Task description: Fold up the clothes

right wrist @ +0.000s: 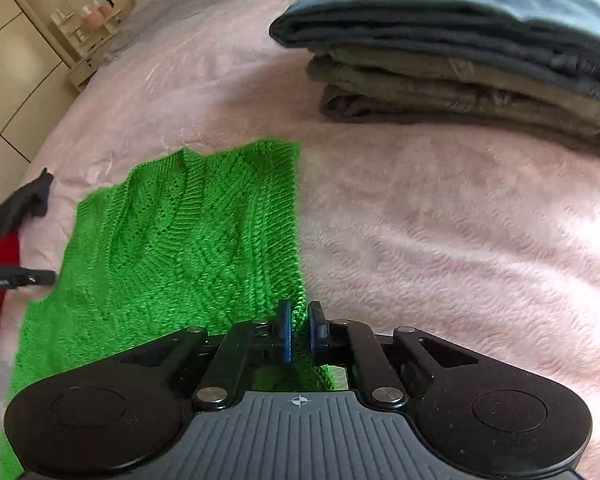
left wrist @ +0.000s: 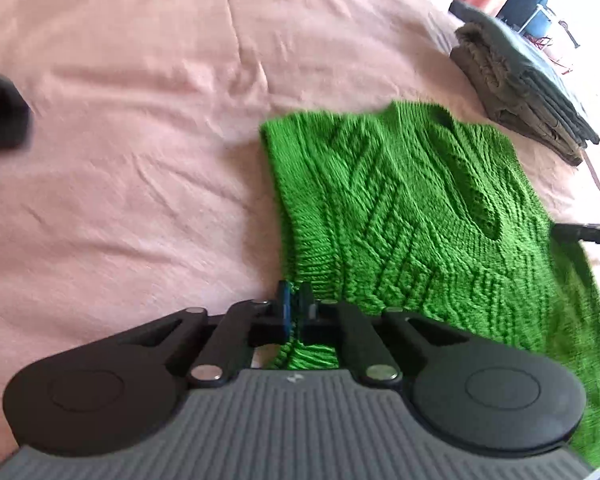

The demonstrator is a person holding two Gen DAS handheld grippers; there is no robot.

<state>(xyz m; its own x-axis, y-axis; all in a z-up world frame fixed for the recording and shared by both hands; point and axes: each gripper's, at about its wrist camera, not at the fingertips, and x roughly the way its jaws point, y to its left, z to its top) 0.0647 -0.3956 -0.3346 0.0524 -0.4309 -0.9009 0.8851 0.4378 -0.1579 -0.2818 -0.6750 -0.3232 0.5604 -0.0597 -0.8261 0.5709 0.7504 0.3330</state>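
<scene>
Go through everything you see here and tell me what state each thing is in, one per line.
Green cable-knit sweater: partly folded, near edge lifted off the pink fleece bedspread.
Left tongs: shut on the sweater's edge.
Right tongs: shut on the sweater's edge.
Stack of grey and blue clothes: folded, piled.

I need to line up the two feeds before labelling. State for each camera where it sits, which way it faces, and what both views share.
Left wrist: sits on the left gripper, faces forward across the pink bedspread; its fingers pinch the green knitted sweater edge. The right gripper's tip enters at right.
Right wrist: sits on the right gripper, faces the folded clothes stack; its fingers pinch the sweater's opposite edge. The left gripper's tip enters at left.
Shared: sweater, bedspread, stack, each other's gripper.
</scene>
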